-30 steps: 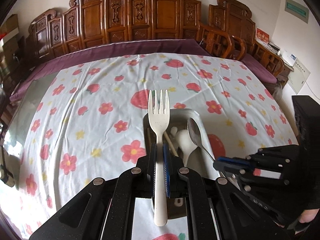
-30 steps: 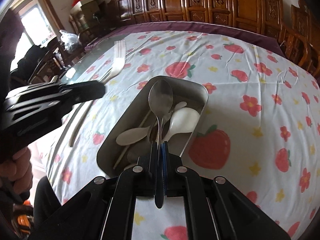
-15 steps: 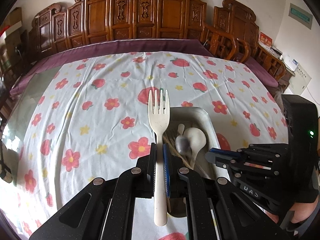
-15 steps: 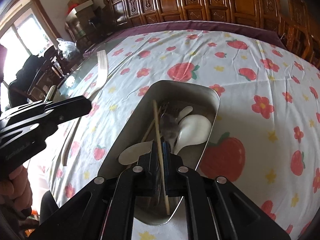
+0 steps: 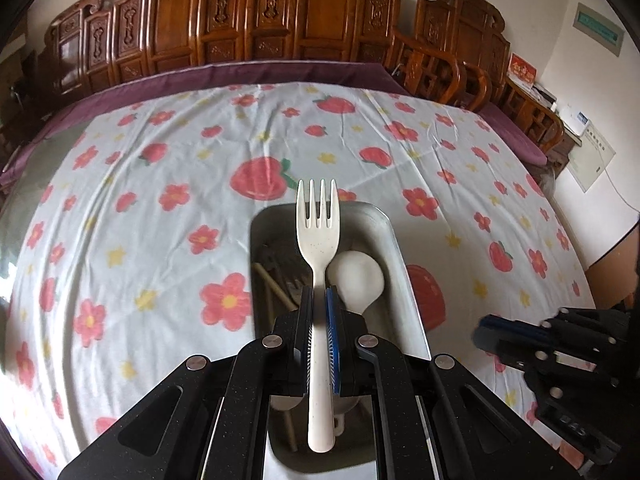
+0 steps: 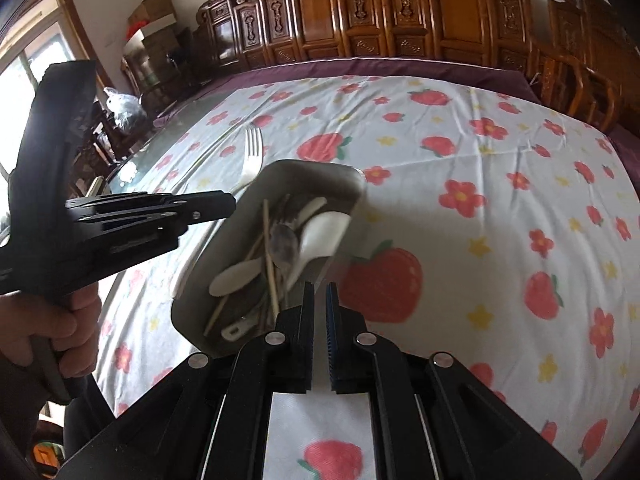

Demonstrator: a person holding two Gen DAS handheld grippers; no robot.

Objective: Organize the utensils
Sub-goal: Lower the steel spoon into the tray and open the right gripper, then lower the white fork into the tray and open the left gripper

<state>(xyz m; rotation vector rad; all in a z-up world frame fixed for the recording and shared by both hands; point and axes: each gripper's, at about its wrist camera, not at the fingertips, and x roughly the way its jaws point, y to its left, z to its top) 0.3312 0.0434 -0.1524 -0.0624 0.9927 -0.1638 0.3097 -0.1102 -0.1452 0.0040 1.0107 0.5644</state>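
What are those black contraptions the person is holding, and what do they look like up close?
They are two handheld grippers. The left gripper and right gripper are alike: speckled black plastic linkage arms with round silver rivets, ending in two flat fingers, one lined with a ribbed blue pad. From the side, the left one shows a pistol-style black handle gripped by a hand. No cables show.

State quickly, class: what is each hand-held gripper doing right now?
Left hand-held gripper: closed on the cream plastic fork.
Right hand-held gripper: closed, holding nothing.
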